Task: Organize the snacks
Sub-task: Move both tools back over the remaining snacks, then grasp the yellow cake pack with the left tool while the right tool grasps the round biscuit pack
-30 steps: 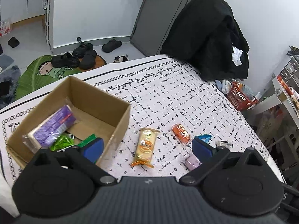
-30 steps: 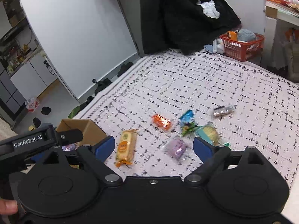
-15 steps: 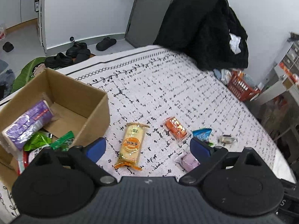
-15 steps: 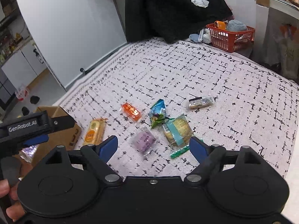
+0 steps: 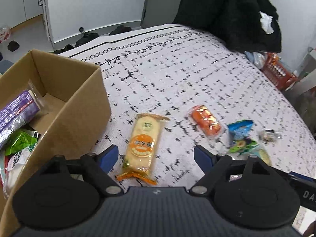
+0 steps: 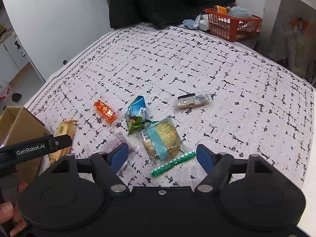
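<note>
Patterned bed (image 5: 177, 75) | left claw (image 5: 156, 156) wide open, empty — yellow wafer pack (image 5: 145, 144) between its tips, long axis along fingers | right claw (image 6: 162, 154) open, empty.

Snack packets (image 6: 160, 139) right of cardboard box (image 5: 83, 106)

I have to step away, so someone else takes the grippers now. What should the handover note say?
Left gripper: open, empty, poised over the yellow cracker pack beside the box.
Right gripper: open, empty, over the biscuit pack and green strip.
Done: a purple pack and green packs are in the box.
Left on the cloth: cracker pack, orange pack, blue-green pouch, purple pouch, biscuit pack, green strip, small dark bar.
</note>
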